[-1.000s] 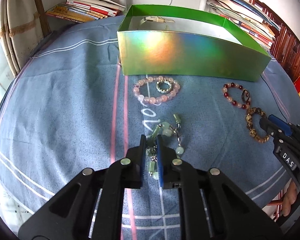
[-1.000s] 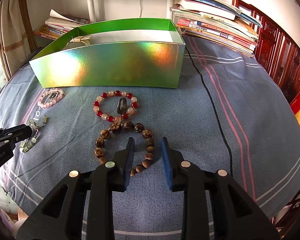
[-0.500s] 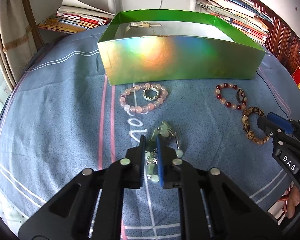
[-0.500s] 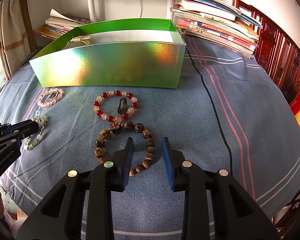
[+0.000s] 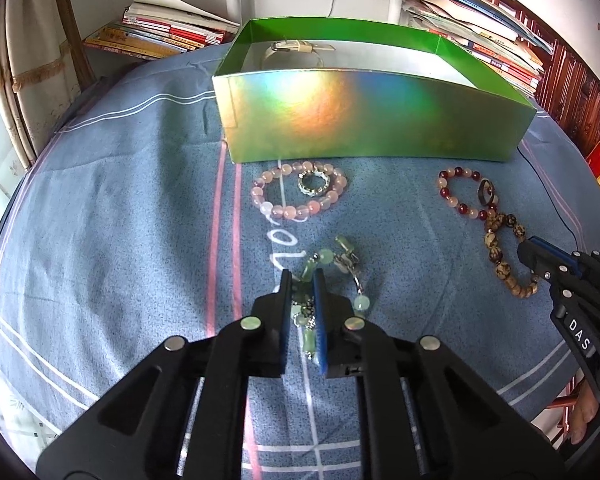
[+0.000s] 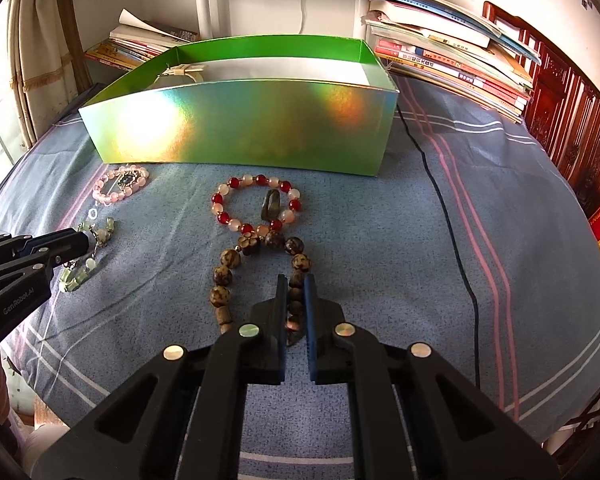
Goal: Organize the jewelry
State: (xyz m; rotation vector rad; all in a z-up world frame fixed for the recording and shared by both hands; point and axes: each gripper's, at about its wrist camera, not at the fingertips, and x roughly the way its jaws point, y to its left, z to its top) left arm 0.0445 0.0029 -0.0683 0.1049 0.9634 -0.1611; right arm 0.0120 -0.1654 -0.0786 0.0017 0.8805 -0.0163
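My left gripper point(image 5: 302, 276) is shut on a green bead bracelet point(image 5: 324, 258) with metal links, low over the blue cloth. My right gripper point(image 6: 296, 282) is shut on the brown bead bracelet point(image 6: 224, 276), whose beads sit between its jaws. A pink bead bracelet point(image 5: 296, 212) with a silver ring point(image 5: 312, 184) inside lies before the green box point(image 5: 372, 120). A red and white bead bracelet point(image 6: 256, 202) with a dark ring point(image 6: 271, 208) lies beside the brown one. A white item point(image 5: 296, 46) lies in the box.
Stacks of books point(image 6: 452, 60) stand behind and to the right of the box, and more books point(image 5: 160, 32) at the back left. A black cable point(image 6: 452, 232) runs along the cloth on the right. The table edge is close in front.
My right gripper has closed from open onto the brown bead bracelet. My left gripper, still shut on the green bracelet, has shifted slightly over the cloth.
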